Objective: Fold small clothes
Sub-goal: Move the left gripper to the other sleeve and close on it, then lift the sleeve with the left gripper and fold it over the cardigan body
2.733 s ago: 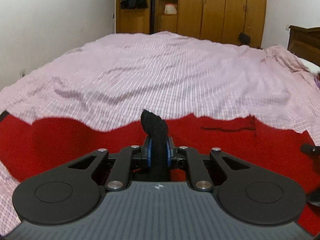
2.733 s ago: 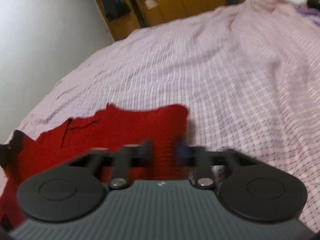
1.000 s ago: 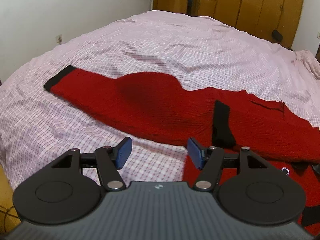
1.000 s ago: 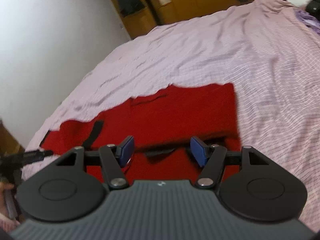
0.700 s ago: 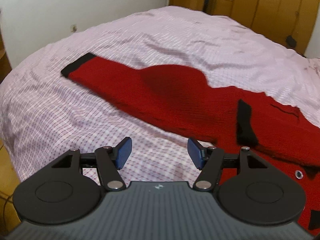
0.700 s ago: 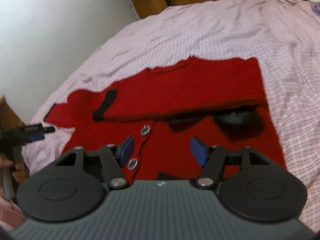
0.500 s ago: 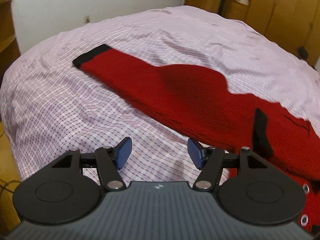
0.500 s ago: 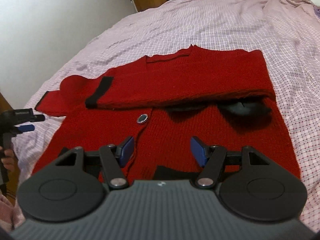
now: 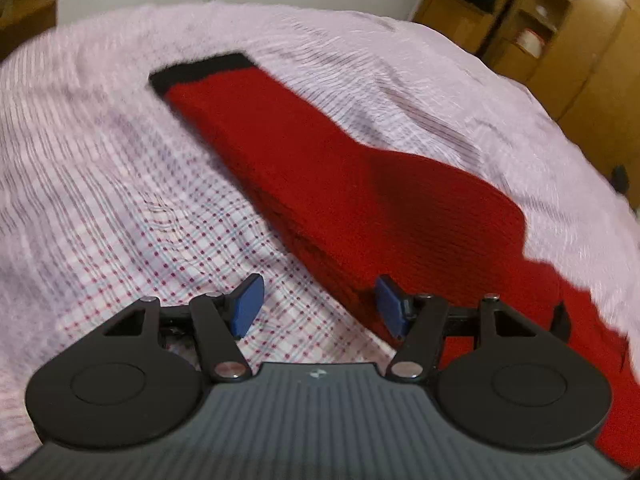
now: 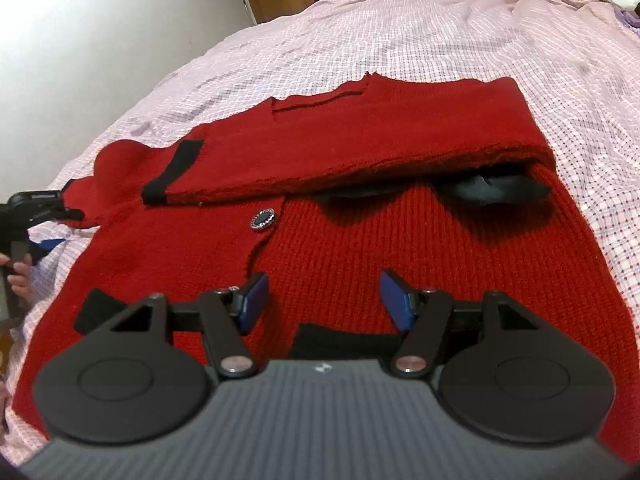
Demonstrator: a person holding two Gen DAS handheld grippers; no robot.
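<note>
A red knitted cardigan [image 10: 360,248] lies flat on the bed with a round dark button [image 10: 262,218] at its front. One sleeve is folded across the chest and ends in a black cuff [image 10: 172,172]. The other sleeve [image 9: 320,168] stretches out over the sheet to a black cuff [image 9: 200,70]. My left gripper [image 9: 319,306] is open just above that sleeve's near edge, holding nothing. My right gripper [image 10: 324,300] is open over the cardigan's lower body, above the black hem [image 10: 340,340].
The bed is covered by a pink checked sheet [image 9: 120,200]. Wooden wardrobes [image 9: 560,40] stand beyond the bed and a white wall [image 10: 100,20] is on the left. A hand [image 10: 16,280] shows at the left edge of the right wrist view.
My left gripper let go of the black cuff, swung left and sank toward the outstretched sleeve while rolling. My right gripper came down over the cardigan's body.
</note>
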